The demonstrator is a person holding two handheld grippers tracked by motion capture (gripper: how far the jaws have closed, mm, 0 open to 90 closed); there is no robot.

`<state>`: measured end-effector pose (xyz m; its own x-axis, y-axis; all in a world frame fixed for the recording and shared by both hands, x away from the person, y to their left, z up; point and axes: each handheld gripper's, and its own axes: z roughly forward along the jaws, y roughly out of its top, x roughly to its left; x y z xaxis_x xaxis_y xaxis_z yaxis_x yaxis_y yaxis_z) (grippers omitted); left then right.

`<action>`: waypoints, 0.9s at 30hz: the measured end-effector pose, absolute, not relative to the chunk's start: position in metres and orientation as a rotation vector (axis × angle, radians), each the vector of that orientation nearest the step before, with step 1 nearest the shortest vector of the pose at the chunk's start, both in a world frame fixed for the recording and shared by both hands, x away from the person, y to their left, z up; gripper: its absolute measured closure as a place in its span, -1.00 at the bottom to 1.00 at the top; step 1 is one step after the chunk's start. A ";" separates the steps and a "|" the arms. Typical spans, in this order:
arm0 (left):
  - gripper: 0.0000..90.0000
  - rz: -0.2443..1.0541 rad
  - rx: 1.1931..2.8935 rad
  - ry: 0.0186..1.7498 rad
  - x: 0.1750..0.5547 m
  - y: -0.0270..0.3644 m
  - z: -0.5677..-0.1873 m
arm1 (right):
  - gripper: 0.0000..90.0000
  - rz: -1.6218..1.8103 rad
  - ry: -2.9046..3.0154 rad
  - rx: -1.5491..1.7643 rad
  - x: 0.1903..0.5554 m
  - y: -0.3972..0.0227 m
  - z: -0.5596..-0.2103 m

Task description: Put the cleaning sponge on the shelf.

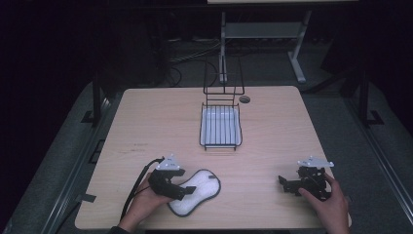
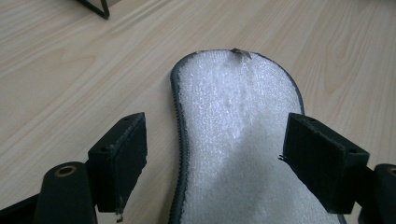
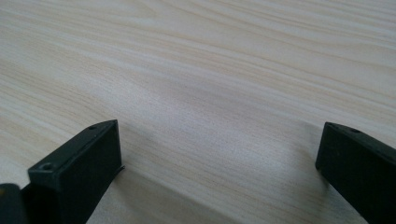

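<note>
White pad (image 1: 195,192) with dark grey edging lies flat on the bench (image 1: 146,122), near the front edge, left of centre. Left gripper (image 1: 179,191) sits at the pad's near-left end; jaws wide, one on each side of the pad's edge, neither pressing it. Right gripper (image 1: 287,184) rests well apart at the front right, jaws wide over bare wood. Black wire rack (image 1: 220,124) with a white tray stands toward the far middle.

No readable text, labels, brands, numbers or signs anywhere in these views.
</note>
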<state>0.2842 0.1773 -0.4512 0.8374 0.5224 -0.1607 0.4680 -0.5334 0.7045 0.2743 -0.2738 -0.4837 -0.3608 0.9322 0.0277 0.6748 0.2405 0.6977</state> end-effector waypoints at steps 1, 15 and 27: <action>-0.52 0.087 2.230 0.716 0.284 0.177 -0.452 | -1.00 0.888 2.125 1.474 0.274 -0.274 -0.484; -0.55 0.109 2.267 0.717 0.285 0.173 -0.460 | -1.00 0.888 2.125 1.474 0.274 -0.274 -0.484; -0.53 0.073 2.261 0.751 0.286 0.172 -0.465 | -1.00 0.887 2.125 1.473 0.274 -0.274 -0.484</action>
